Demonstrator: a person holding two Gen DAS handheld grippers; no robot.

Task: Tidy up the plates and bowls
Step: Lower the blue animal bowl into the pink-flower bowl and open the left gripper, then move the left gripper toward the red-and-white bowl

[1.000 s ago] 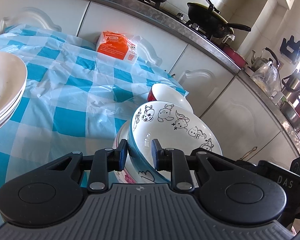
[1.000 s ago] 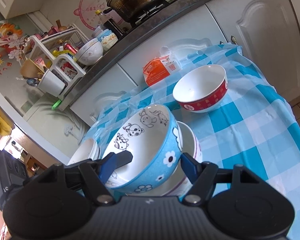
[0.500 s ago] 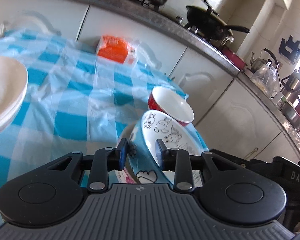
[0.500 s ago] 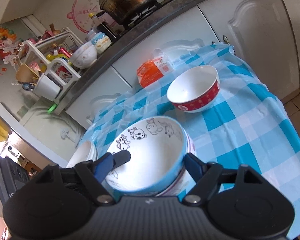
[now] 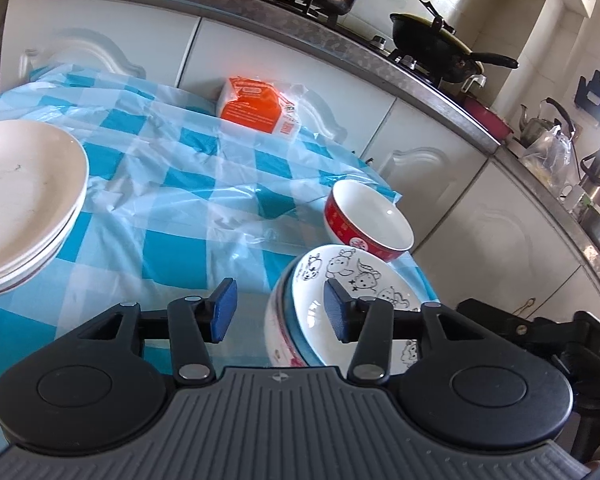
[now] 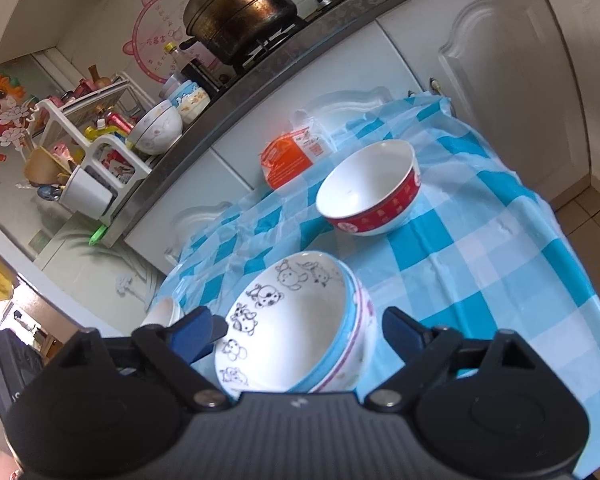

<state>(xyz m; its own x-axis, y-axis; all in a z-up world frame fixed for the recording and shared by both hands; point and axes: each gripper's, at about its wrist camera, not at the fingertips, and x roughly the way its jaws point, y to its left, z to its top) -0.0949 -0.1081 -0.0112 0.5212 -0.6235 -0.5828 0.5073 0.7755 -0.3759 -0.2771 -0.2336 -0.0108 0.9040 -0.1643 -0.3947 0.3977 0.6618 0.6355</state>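
Note:
A blue bowl with cartoon animals (image 5: pixel 356 292) (image 6: pixel 292 320) sits nested in a white bowl with a pink rim (image 5: pixel 276 332) (image 6: pixel 364 320) on the checked tablecloth. My left gripper (image 5: pixel 280 312) is open, its jaws astride the bowls' left rim without gripping. My right gripper (image 6: pixel 300 332) is open, its jaws wide on either side of the stacked bowls. A red-banded white bowl (image 5: pixel 366 226) (image 6: pixel 370 188) stands just beyond them. A stack of white plates (image 5: pixel 24 200) lies at the left.
An orange packet (image 5: pixel 256 106) (image 6: pixel 290 156) lies at the table's far edge against white cabinets. The counter behind holds a metal pot (image 6: pixel 240 4), a black wok (image 5: pixel 436 46) and a dish rack (image 6: pixel 96 160). The table edge drops to the floor at the right (image 6: pixel 580 240).
The left gripper held the cartoon bowl tilted, lowered it into the pink-rimmed bowl, then opened and let go. The right gripper stayed open around the bowls.

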